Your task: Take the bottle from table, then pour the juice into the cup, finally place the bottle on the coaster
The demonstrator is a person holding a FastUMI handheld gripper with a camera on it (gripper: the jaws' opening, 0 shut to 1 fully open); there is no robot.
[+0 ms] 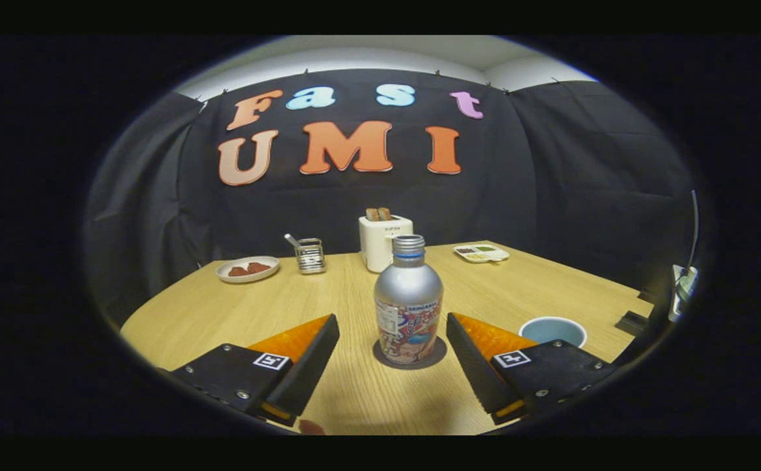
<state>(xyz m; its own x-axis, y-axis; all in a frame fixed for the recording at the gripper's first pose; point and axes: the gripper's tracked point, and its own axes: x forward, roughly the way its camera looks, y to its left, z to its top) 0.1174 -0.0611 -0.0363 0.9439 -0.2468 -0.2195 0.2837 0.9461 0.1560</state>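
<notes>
A silver bottle point(408, 299) with a printed label and no cap stands upright on a dark round coaster point(410, 356) on the wooden table point(354, 392). My gripper point(393, 327) is open, its two fingers spread wide to either side of the bottle's lower half with a gap on each side. Neither finger touches the bottle. A light blue cup point(552, 329) stands just beyond the right finger, partly hidden by it; what it holds cannot be made out.
At the far side of the table stand a white toaster point(382, 242) with bread in it, a small wire holder point(309, 255), a white plate point(248, 269) with brown food, and a white tray point(482, 252) of small items.
</notes>
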